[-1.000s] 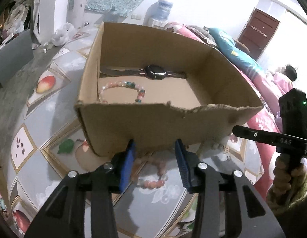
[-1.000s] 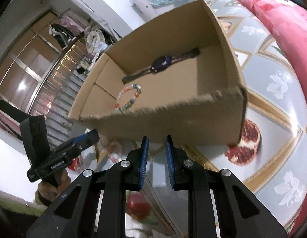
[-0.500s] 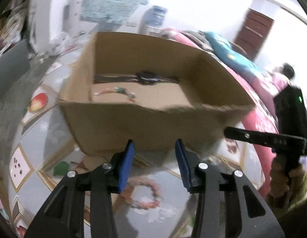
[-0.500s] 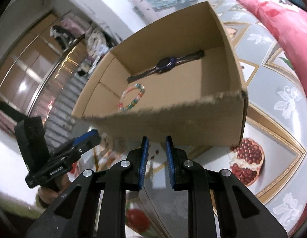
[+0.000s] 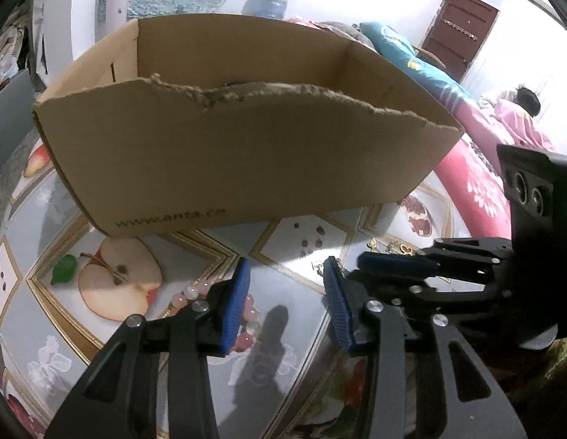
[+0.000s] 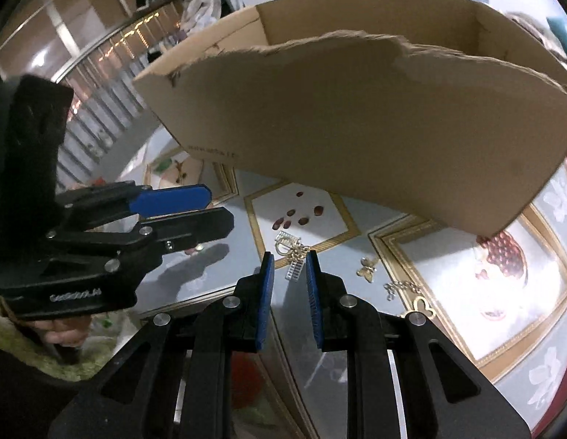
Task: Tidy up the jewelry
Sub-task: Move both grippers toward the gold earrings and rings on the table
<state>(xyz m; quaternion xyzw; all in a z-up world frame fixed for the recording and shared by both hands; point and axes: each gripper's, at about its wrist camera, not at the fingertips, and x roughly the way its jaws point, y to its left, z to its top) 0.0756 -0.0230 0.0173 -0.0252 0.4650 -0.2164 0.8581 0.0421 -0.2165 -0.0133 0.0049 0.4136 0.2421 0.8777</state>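
**Both claws low in front of the box, loose jewelry ahead**

The left claw [image 5: 287,292] stood moderately wide and empty. A bracelet of smooth pink beads [image 5: 195,292] lay on the bench just beside and partly behind its left finger, not between the pads. The right claw [image 6: 290,278] was narrow, its ribbed blue pads apart with nothing gripped; just ahead of its tips lay a small silvery ladder-like piece [image 6: 294,269] tangled with a thin metal clip or charm [image 6: 289,243], likely its target. Further right of that claw were a gilt butterfly [image 6: 367,267] and a fine chain [image 6: 400,287].

Beyond both claws rose the cardboard box [image 5: 247,153], matte, its near wall torn ragged along the top, probably the collecting place. The glossy fruit-printed bench [image 6: 430,329] reflected light, so thin metal pieces would be hard to pinch flat.
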